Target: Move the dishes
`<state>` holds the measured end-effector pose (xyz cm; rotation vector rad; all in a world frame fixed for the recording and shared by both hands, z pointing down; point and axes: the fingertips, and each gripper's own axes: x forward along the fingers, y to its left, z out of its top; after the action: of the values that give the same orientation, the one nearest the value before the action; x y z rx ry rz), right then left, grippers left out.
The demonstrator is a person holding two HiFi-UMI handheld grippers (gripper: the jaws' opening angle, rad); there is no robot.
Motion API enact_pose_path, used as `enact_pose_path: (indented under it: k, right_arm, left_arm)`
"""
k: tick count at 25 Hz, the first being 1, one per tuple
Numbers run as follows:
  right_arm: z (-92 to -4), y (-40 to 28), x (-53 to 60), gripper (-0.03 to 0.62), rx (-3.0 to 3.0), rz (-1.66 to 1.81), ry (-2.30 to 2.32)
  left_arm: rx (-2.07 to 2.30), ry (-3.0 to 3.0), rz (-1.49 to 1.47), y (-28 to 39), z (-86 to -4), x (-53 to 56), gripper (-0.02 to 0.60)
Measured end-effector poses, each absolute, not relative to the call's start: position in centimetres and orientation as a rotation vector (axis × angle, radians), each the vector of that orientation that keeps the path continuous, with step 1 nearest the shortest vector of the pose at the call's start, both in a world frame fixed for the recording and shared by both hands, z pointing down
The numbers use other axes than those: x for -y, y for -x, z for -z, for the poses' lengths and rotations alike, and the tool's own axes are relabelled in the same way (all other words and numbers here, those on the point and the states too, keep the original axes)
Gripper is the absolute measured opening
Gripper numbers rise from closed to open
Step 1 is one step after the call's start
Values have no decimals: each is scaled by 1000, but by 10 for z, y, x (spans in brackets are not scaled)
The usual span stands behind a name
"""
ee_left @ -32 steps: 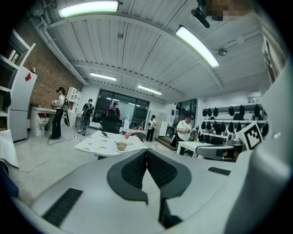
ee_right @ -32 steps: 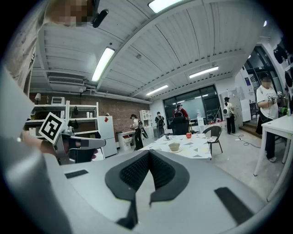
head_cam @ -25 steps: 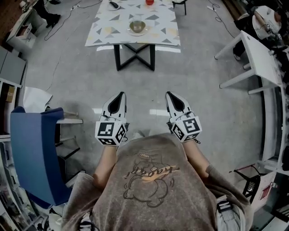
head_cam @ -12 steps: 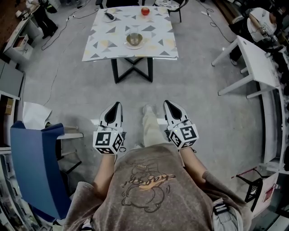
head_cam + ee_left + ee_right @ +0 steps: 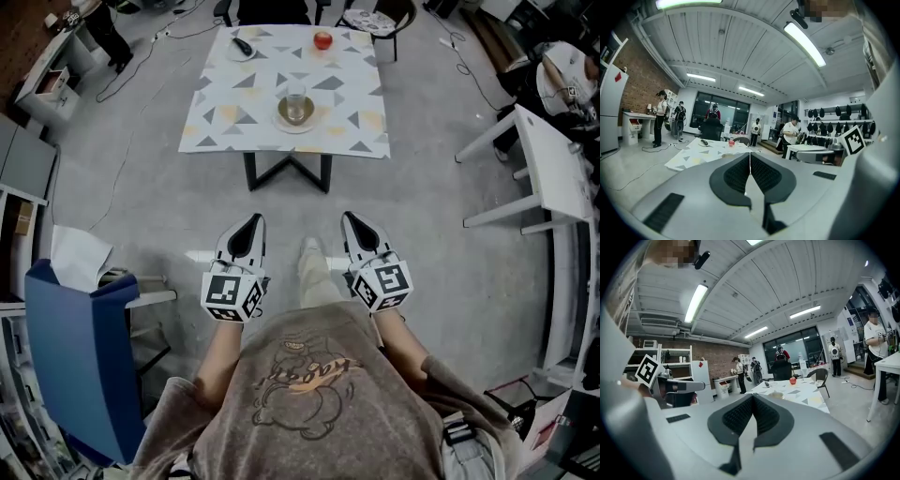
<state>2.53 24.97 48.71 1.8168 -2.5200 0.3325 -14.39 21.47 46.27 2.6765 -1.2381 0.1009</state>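
Note:
Ahead stands a table (image 5: 225,117) with a white cloth patterned in triangles. On it sit a plate with a glass (image 5: 295,108), a red apple (image 5: 322,40) and a dark object on a small dish (image 5: 242,45) at the far side. My left gripper (image 5: 251,221) and right gripper (image 5: 348,219) are held side by side in front of my chest, well short of the table, both shut with nothing between the jaws. The table shows small in the left gripper view (image 5: 710,151) and in the right gripper view (image 5: 797,390), with the apple (image 5: 792,380) on it.
A blue chair (image 5: 70,347) stands at my left, a white table (image 5: 548,159) at my right. Cables trail over the grey floor (image 5: 141,187). Several people stand at the far end of the room (image 5: 661,117). Shelving lines the left edge (image 5: 19,150).
I have walked toward the table: it sits lower and larger in the head view, with its far edge now showing. Both grippers stay shut and side by side.

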Motion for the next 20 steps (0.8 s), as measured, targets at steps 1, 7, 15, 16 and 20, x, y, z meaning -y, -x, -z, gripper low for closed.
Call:
enact_pose_path:
  k: [1, 7, 15, 16, 20]
  right_arm:
    - [-487, -30, -236, -5, 2520, -336, -1815]
    - [-477, -61, -162, -5, 2537, -339, -1790]
    - [-470, -99, -84, -5, 2560, -360, -1770]
    - [-471, -103, -77, -5, 2564, -363, -1766]
    - [-474, -117, -53, -5, 2574, -371, -1744]
  left_arm:
    - [1241, -2679, -109, 139, -463, -202, 18]
    - [1255, -2650, -96, 107, -460, -133, 18]
    - [1222, -2646, -43, 69, -445, -61, 18]
    - [1202, -2655, -21, 64, -442, -55, 18]
    - [1206, -2667, 11, 50, -439, -33, 18]
